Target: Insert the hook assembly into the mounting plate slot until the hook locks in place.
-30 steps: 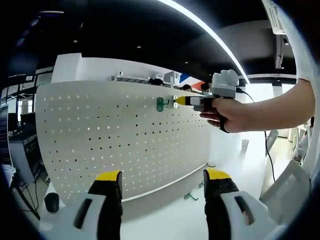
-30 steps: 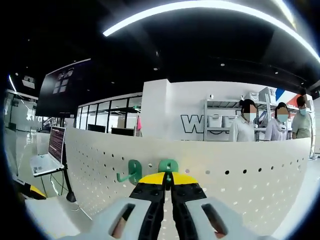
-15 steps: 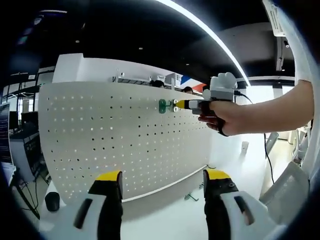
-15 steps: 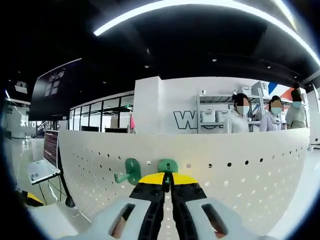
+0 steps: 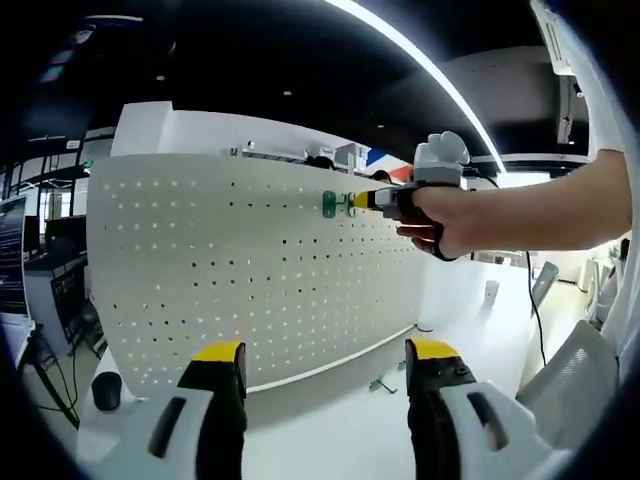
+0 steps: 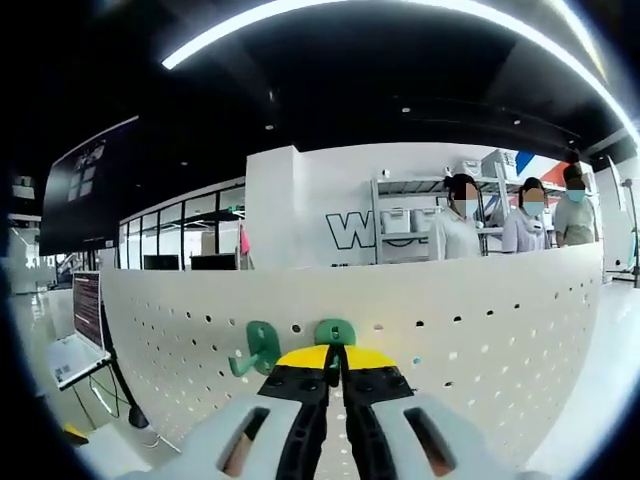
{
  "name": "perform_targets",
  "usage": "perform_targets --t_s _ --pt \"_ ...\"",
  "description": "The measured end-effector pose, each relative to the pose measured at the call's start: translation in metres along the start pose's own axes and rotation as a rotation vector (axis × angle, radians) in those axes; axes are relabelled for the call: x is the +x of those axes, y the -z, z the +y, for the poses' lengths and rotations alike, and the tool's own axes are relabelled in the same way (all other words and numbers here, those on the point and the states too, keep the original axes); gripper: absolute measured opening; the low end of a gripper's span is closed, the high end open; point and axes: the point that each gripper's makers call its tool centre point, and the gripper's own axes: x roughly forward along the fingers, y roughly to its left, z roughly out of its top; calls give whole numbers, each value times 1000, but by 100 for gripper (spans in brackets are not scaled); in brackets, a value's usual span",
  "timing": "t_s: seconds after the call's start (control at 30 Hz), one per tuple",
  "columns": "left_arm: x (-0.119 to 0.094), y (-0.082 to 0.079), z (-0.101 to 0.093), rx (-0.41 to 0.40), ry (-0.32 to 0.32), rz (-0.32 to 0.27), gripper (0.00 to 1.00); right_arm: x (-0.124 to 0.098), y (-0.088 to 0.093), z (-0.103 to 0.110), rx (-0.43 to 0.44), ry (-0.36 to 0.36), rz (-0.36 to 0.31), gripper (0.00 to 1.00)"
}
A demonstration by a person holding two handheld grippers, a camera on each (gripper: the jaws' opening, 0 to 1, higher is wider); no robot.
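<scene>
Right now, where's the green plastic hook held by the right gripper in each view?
Left gripper view: green plastic hook near the top edge of the white perforated pegboard, at the right gripper tip.
Right gripper view: lower centre, above the shut jaws.
Shared landmark: the pegboard.

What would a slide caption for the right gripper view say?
Right gripper shut on a green hook at the white pegboard, beside another green hook.

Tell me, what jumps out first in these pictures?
A big white perforated pegboard panel stands upright on the white table. Near its top edge the right tool, yellow-tipped, is shut on a green plastic hook, beside a second green hook already on the board. The left tool hangs open lower down, holding nothing.
</scene>
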Motion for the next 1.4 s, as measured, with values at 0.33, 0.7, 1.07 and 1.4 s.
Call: perform_targets --t_s 0.33,0.7,1.07,1.4 --pt "0 -2 0 0 -1 -5 67 -1 1 0 -5 3 5 4" --pt "2 -2 -2 9 8 -3 66 -9 -8 7 41 -43 -55 21" --pt "5 -4 -9 17 24 -2 66 -15 1 7 -15 -65 -22 33" --pt "5 -4 -8 23 23 0 66 -16 0 10 -12 -108 -38 32"
